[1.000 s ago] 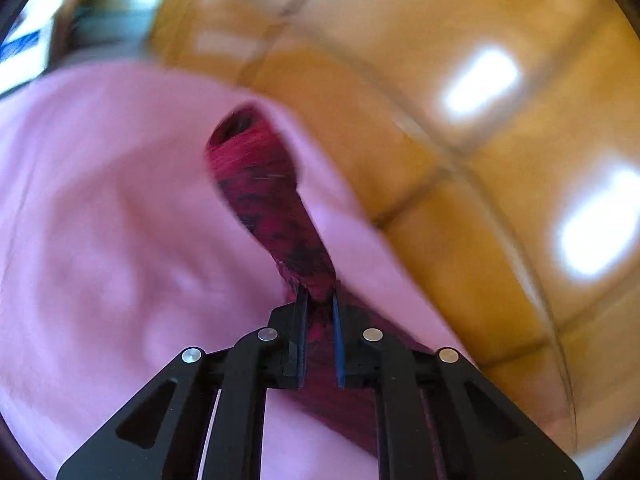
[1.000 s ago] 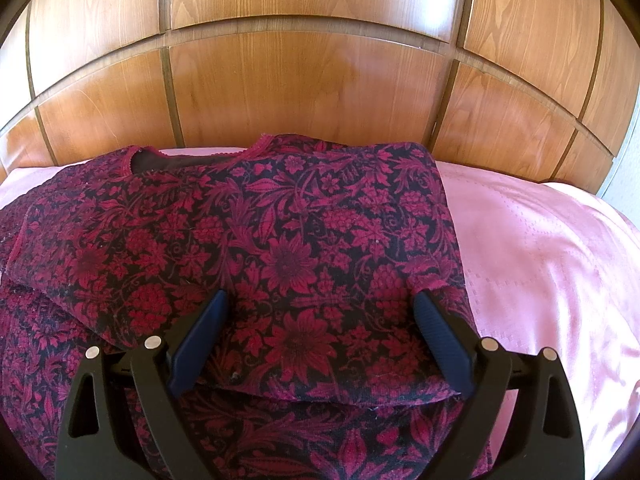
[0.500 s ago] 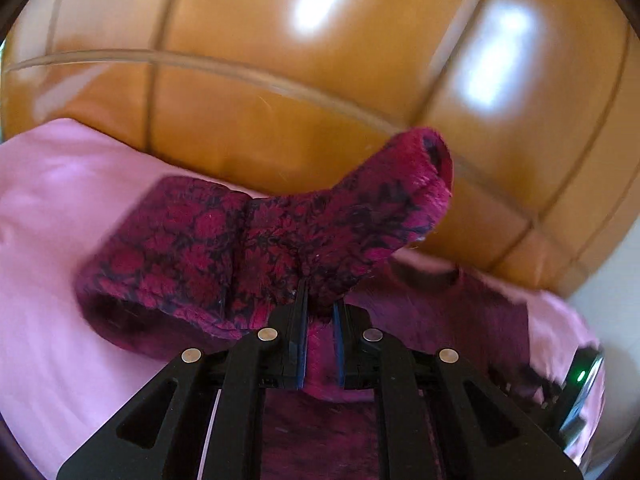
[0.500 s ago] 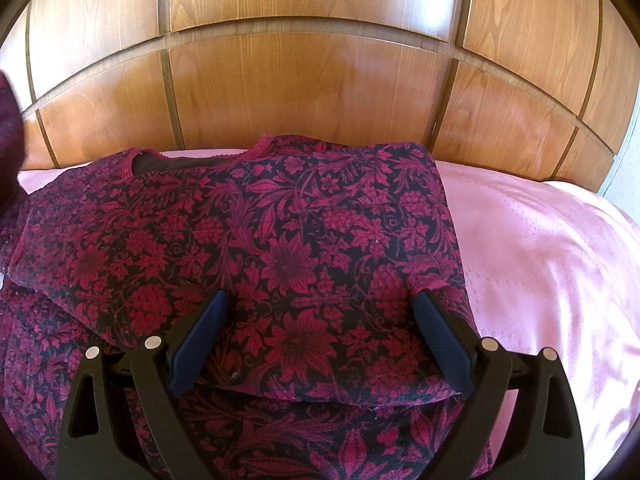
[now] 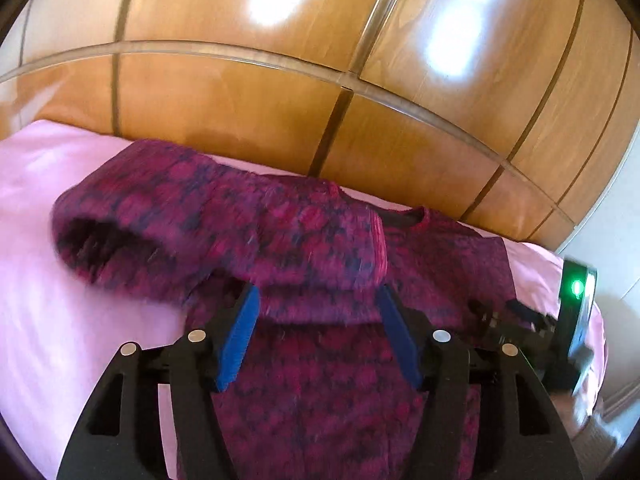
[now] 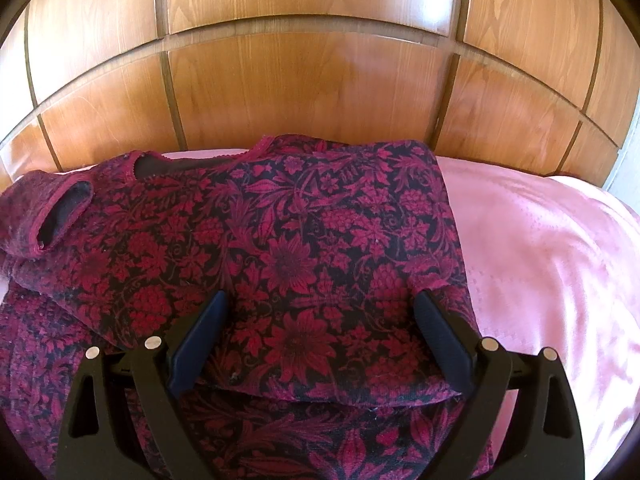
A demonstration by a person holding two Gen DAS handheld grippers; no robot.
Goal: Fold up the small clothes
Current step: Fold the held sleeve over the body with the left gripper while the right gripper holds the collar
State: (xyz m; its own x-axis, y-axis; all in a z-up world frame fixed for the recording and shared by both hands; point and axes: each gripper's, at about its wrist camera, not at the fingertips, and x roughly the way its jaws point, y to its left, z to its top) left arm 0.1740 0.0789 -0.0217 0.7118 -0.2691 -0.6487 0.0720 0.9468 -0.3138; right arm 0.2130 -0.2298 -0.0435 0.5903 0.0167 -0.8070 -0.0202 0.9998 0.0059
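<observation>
Left gripper opening over garment; writing unreadable.

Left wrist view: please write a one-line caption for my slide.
Left gripper jaws opening over a red floral garment on a pink sheet, its sleeve folded inward.

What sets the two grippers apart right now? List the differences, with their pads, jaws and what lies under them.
1. The left gripper has bright blue pads; the right gripper's pads look dark navy.
2. The left jaws are opening, with a sleeve draped just ahead; the right jaws stand wide over the folded floral garment.

Both are black, point down at the garment and clamp nothing.
</observation>
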